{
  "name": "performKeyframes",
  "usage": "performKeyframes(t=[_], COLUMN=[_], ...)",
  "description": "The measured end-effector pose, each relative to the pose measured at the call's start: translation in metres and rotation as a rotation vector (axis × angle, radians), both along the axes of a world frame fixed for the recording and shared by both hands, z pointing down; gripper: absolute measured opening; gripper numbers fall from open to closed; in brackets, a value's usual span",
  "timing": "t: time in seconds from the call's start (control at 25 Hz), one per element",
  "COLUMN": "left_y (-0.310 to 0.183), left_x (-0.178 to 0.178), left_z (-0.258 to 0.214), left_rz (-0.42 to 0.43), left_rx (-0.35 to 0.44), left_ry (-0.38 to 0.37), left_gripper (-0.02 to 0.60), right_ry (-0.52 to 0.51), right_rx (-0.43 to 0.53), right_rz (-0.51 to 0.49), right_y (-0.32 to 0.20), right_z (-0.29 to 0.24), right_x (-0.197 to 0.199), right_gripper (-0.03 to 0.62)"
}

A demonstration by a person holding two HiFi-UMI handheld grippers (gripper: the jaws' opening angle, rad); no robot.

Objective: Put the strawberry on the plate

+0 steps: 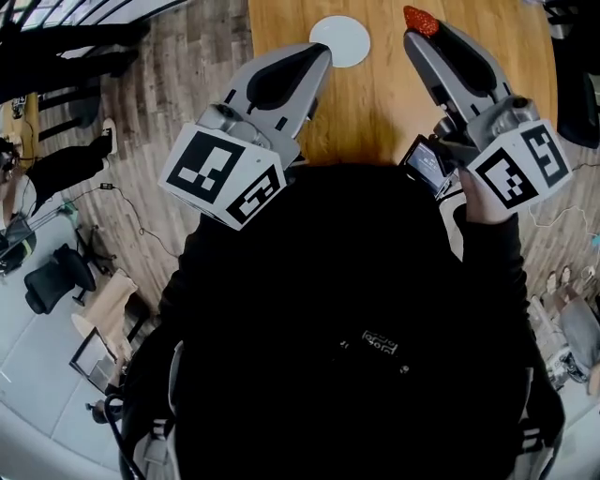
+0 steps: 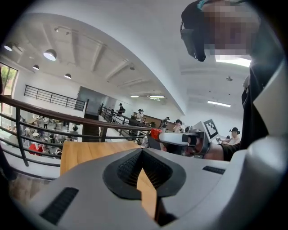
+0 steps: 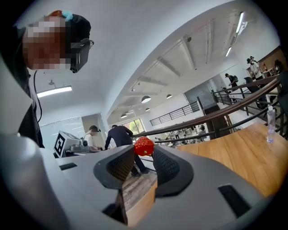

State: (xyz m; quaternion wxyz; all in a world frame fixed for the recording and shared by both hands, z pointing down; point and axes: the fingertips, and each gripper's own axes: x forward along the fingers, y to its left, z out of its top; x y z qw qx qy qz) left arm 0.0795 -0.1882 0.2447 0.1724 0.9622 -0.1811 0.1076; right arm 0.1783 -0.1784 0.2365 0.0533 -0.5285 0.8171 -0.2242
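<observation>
Closed left hand-held gripper (image 1: 323,52), right hand-held gripper (image 1: 412,36) pinching one strawberry (image 1: 421,20), one plate (image 1: 339,40)

Head view, 12 to 1 o'clock: strawberry (image 1: 421,19) partly hidden, its near side tucked between the right gripper (image 1: 422,32) tips. Plate (image 1: 345,37), 12 o'clock: lower-left rim covered by the left gripper (image 1: 323,52) nose. Table (image 1: 375,103): near edge lost under the person's dark torso (image 1: 347,319) (left gripper's grip end out of sight beneath its marker cube (image 1: 225,178)). Right gripper view, 3 o'clock: bottle (image 3: 270,125) too small to read.
</observation>
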Motion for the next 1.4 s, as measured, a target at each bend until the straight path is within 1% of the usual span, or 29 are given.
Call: performKeyframes(t=[0.16,0.28,0.4,0.64,0.88,1.16,1.4], left_y=[0.008,0.012,0.014,-0.003,-0.009,-0.003,-0.003], left_x=[0.017,0.018,0.015,0.003,0.002,0.009,0.003], left_z=[0.006,0.014,0.012,0.008,0.013,0.018,0.025], left_rz=[0.093,0.11,0.113,0.097,0.092,0.095,0.105], left_rx=[-0.01,-0.013,-0.015,-0.016,-0.018,-0.03,-0.05], left_ry=[0.011,0.005,0.006,0.011,0.011,0.014,0.021], left_gripper=[-0.002,-0.002,-0.002,-0.002,-0.002,-0.002,-0.002], right_ry=[0.019,0.014,0.016,0.006,0.022,0.032,0.036], right_rx=[-0.014,-0.016,-0.026,-0.033,-0.033,-0.046,-0.079], right_rz=[0.001,0.016,0.024,0.029,0.013,-0.002,-0.022], right_y=[-0.005,-0.002,0.0,-0.013,-0.023,-0.026,-0.034], right_z=[0.003,0.012,0.013,0.014,0.018,0.023,0.036], right_x=[0.014,0.018,0.018,0.013,0.003,0.0,-0.013], right_gripper=[0.141,0.141,0.141,0.141,0.141,0.141,0.141])
